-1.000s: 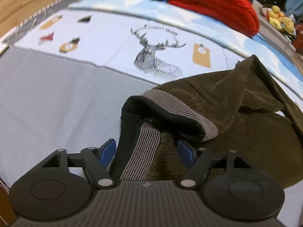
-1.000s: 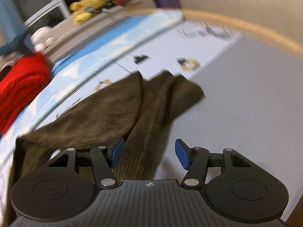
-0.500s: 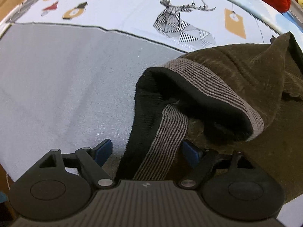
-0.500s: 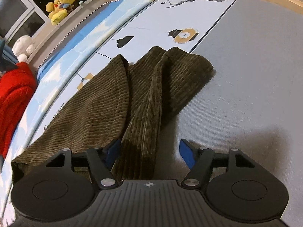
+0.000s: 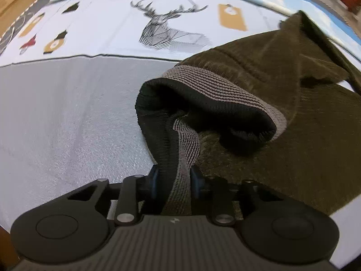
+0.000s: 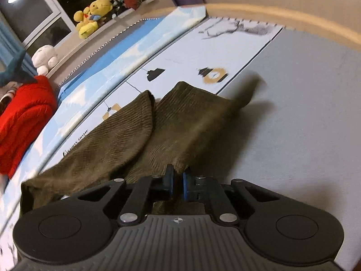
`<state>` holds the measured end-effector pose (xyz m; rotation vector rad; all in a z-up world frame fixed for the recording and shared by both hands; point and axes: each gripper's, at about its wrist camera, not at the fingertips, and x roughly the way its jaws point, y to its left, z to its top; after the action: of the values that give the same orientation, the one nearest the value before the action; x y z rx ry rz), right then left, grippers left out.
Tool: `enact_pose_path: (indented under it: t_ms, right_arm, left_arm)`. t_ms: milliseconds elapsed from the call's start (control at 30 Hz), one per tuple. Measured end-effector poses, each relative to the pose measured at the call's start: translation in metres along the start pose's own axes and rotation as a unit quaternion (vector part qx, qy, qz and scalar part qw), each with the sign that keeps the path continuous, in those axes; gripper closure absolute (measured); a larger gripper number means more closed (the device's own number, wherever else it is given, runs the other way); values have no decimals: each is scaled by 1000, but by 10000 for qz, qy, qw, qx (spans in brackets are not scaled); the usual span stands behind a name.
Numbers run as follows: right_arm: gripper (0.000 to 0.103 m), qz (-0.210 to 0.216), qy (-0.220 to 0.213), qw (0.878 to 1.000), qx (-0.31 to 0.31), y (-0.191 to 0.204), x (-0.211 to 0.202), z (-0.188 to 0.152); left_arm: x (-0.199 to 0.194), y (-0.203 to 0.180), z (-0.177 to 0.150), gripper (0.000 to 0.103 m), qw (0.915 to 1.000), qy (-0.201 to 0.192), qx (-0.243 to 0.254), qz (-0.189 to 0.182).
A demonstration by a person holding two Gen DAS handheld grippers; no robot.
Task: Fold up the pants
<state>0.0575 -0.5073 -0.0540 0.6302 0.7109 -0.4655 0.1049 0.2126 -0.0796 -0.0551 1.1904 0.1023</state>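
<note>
Your pants (image 5: pixel 282 117), dark olive corduroy, lie spread on the bed (image 5: pixel 67 117), partly on its grey cover and partly on the pale printed sheet. The striped grey waistband (image 5: pixel 225 90) is turned open toward your left side, showing the black lining. Your left tongs (image 5: pixel 173 180) are pinching a strip of that waistband, with the fabric bunched between the two blue pads. From your right wrist view, the two legs (image 6: pixel 180 117) run away from you side by side, one overlapping the other's edge. Your right tongs (image 6: pixel 177 181) are pressed nearly together on the near edge of the right-hand leg, and its far corner looks blurred. Beyond the pants the sheet shows a deer drawing (image 5: pixel 167 24) and small tags. A red blanket (image 6: pixel 24 117) lies at the bed's far edge, with a yellow stuffed toy (image 6: pixel 94 15) on the ledge behind it.
</note>
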Motion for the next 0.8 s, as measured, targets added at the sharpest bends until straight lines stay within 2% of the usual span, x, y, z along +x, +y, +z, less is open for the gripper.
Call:
enact_pose_path:
  t_ms: [133, 200, 267, 367, 467, 500, 567, 667, 800]
  right_arm:
    - [97, -277, 339, 9989, -143, -24, -21, -7]
    - [97, -579, 794, 9950, -200, -39, -23, -15]
    - [97, -732, 1440, 9868, 118, -62, -21, -23]
    - [94, -507, 2134, 9749, 391, -85, -15, -29]
    - [85, -299, 1954, 9754, 976, -107, -18, -19]
    - [77, -306, 1853, 9746, 1223, -115, -18, -16]
    - [69, -514, 1552, 9729, 1636, -131, -19, -7]
    - [68, -786, 1188, 9703, 1956, -146, -17, 2]
    - [68, -1113, 1077, 9666, 2042, -154, -9, -3]
  left_arm:
    - [-20, 2, -10, 76, 9993, -284, 172, -167]
    - [-25, 7, -13, 76, 9991, -297, 228, -220]
    - [-23, 12, -17, 76, 9993, -161, 267, -223]
    - [-14, 21, -22, 75, 9990, 200, 295, -278]
    - [-9, 28, -19, 69, 9984, 354, 89, -441]
    - [-8, 30, -17, 62, 9983, 378, -3, -452]
    - [-4, 32, -14, 51, 9977, 447, -155, -494]
    - [3, 30, -10, 44, 9970, 534, -224, -519]
    - [13, 29, -11, 43, 9963, 673, -258, -457]
